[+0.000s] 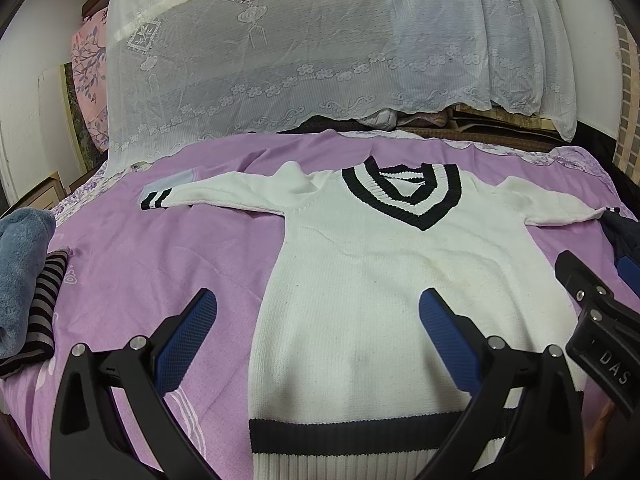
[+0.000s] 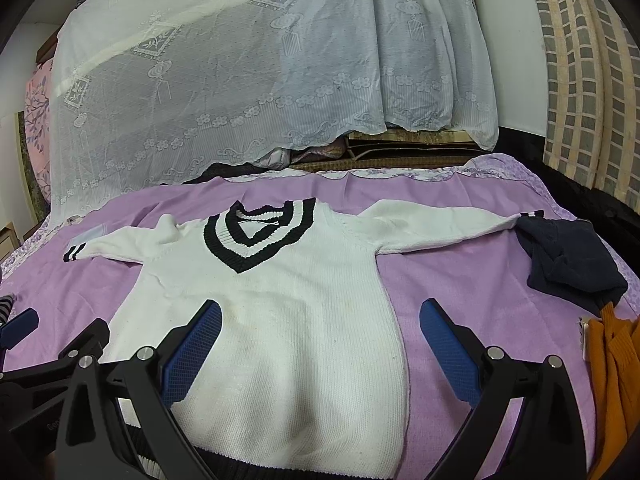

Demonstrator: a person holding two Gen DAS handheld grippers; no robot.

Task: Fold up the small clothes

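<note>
Left gripper (image 1: 318, 322) hangs low, jaws spread wide, blue-padded fingers (image 1: 188, 340) angled outward with nothing between them. Right gripper (image 2: 320, 328) mirrors it: wide apart, blue pads (image 2: 450, 348) showing, nothing pinched. The two sit side by side at the same height, close together, each one's black frame poking into the other's view, both pointing forward.

Purple bed cover (image 1: 160, 264) w/ white sweater (image 1: 360, 280) spread flat.
</note>
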